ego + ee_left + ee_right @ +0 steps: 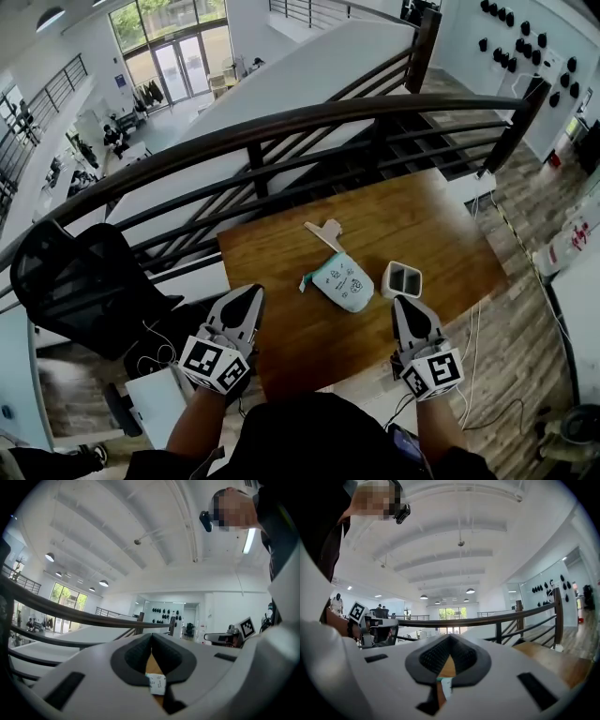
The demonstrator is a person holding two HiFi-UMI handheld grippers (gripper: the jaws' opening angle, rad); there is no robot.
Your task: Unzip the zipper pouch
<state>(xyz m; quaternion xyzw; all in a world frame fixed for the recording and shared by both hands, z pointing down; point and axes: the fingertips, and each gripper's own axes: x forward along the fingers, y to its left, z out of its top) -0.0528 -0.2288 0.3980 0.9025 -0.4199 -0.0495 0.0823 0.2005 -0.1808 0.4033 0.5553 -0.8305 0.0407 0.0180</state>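
Head view: left gripper [249, 296] and right gripper [404, 304], fingers pressed together and empty, face the zipper pouch [343, 281] at 12 o'clock; unpinned, it could slide into the white container [404, 277].

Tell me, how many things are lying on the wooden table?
3: a zipper pouch in the middle, a white square cup just right of it, and a tan flat piece beyond the pouch, nearer the railing. None seems hidden.
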